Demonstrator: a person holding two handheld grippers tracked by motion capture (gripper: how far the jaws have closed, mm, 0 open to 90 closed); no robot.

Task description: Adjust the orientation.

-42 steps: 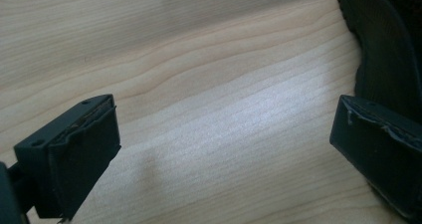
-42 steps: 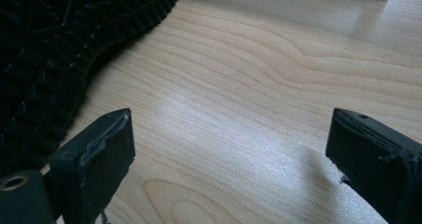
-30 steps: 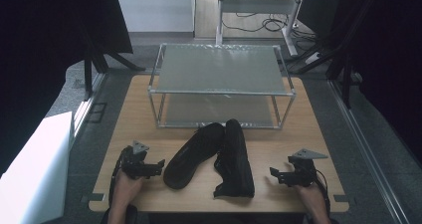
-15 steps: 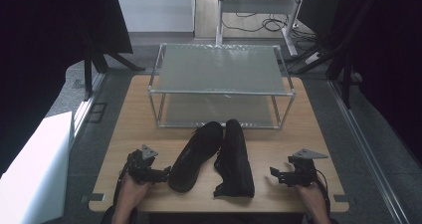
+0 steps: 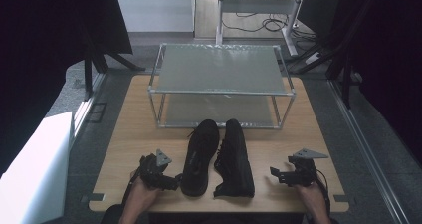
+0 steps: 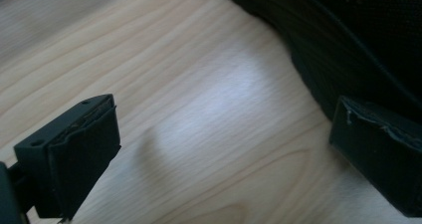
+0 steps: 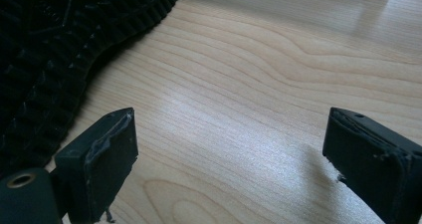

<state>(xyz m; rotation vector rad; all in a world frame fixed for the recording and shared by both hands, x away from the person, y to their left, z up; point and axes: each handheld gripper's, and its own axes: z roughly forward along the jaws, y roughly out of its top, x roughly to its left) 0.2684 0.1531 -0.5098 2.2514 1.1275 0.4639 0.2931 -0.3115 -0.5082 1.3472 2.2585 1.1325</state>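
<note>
Two black shoes lie side by side on a wooden table [image 5: 127, 134], in front of a two-tier metal shelf rack [image 5: 221, 84]. The left shoe [image 5: 200, 157] rests on its sole; the right shoe [image 5: 235, 159] lies tipped on its side, with its ridged sole facing right. The left gripper [image 5: 171, 180], jaws spread wide and empty, sits just beside the left shoe's heel, one jaw nearly against it. The right gripper [image 5: 276, 175], also spread and empty, rests near the right shoe, a small gap apart.
</note>
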